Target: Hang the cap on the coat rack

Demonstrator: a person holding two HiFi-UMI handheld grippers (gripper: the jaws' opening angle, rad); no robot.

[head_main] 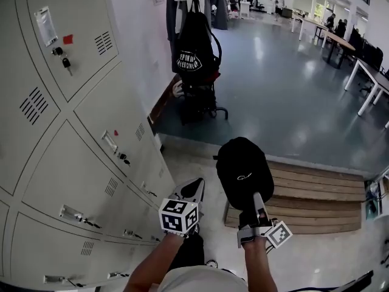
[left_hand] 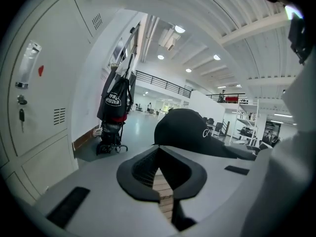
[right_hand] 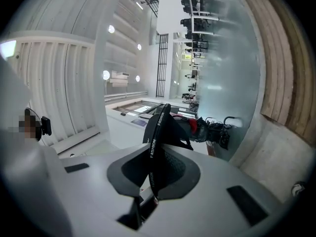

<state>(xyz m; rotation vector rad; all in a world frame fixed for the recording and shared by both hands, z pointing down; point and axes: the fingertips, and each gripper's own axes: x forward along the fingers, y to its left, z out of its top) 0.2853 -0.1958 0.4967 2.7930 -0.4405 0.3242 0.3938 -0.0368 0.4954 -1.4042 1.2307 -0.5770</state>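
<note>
Nearest in the head view, the left gripper (head_main: 193,190) is held low beside the grey lockers (head_main: 73,132), and in the left gripper view its jaws (left_hand: 158,149) are seen closed tip to tip with nothing caught between them. Just to its right, the right gripper (head_main: 255,201) is raised, and the black cap (head_main: 243,169) is carried on it, crown up, with a small pale logo showing. In the right gripper view the jaws (right_hand: 154,154) are clamped on a thin black edge of the cap (right_hand: 160,125), where the word FASHION is printed in white. From the left gripper view the cap (left_hand: 185,127) is seen just ahead and to the right, brim pointing right. Below both grippers a wooden step (head_main: 316,193) is laid across pale flooring. Beyond it, across blue-grey floor and close to the wall, the coat rack (head_main: 196,93) is found well apart from the cap, with a black bag (head_main: 194,50) bearing white print hung on it and garments above. Furthest off, white desks (head_main: 331,38) are lined up at the right.
</note>
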